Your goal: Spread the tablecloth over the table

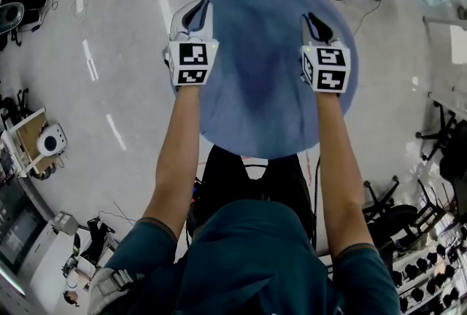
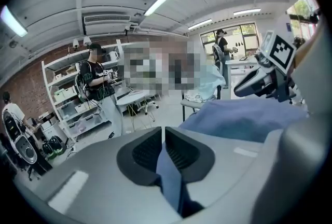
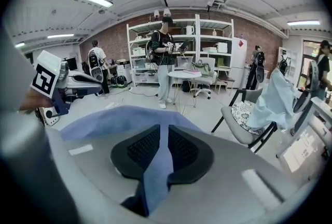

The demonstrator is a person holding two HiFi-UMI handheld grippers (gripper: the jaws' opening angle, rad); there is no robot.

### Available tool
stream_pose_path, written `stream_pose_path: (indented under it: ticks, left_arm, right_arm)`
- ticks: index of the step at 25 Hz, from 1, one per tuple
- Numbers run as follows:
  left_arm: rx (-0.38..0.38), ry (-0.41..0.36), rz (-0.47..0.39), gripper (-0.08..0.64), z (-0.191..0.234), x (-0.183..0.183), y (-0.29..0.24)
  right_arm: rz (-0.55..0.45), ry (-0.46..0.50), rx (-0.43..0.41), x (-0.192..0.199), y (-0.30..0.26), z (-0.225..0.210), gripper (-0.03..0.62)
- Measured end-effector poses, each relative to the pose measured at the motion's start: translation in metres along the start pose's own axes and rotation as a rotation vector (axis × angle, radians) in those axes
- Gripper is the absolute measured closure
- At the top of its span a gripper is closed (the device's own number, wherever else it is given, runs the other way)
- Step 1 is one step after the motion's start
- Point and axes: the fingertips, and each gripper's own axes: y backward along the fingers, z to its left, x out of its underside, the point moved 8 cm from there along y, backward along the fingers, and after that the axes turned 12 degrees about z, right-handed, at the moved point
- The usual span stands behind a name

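The person's teal shirt (image 1: 248, 262) fills the bottom of the head view, with both bare forearms reaching forward from it. Beyond them the blue tablecloth (image 1: 263, 87) spreads in a wide rounded sheet, its near part gathered up in the two grips. It hides the tabletop, so I cannot tell how well it is centred. The left tool (image 1: 195, 18) and the right tool (image 1: 315, 25) are each clamped on a pinched fold of cloth, which runs between the ribbed pads in both gripper views. To do this well, hold both grips firm, with the hands level and well apart so the near edge is taut. Then lower evenly and release once the cloth lies flat.
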Motion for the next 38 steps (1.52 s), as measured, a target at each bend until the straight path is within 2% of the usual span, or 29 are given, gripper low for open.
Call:
stream_pose_path:
  ticks: [3,9,13,18,20,24,30,38]
  left_arm:
    - [0.017,0.005,-0.055,0.558,-0.001,-0.013,0.030]
    - [0.064,0.006,-0.164,0.560,0.002,-0.042,0.094]
    - [0.111,-0.015,-0.241,0.560,0.016,-0.063,0.150]
    - [0.142,-0.029,-0.332,0.560,0.027,-0.088,0.230]
    - [0.160,-0.059,-0.370,0.560,0.027,-0.096,0.255]
    - [0.179,-0.099,-0.428,0.560,0.034,-0.098,0.308]
    - [0.175,-0.065,-0.491,0.560,0.047,-0.094,0.376]
    - [0.199,-0.067,-0.545,0.560,0.046,-0.072,0.438]
  right_arm:
    - [-0.072,0.006,0.005,-0.012,0.032,0.008,0.534]
    - [-0.213,0.048,-0.007,-0.044,0.106,0.036,0.567]
    - [-0.274,0.090,-0.027,-0.072,0.169,0.074,0.581]
    - [-0.352,0.144,-0.112,-0.100,0.248,0.124,0.581]
    - [-0.395,0.159,-0.127,-0.106,0.276,0.140,0.581]
    - [-0.443,0.188,-0.156,-0.112,0.325,0.175,0.583]
    - [-0.459,0.235,-0.229,-0.113,0.378,0.221,0.583]
    - [-0.514,0.286,-0.239,-0.102,0.424,0.271,0.583]
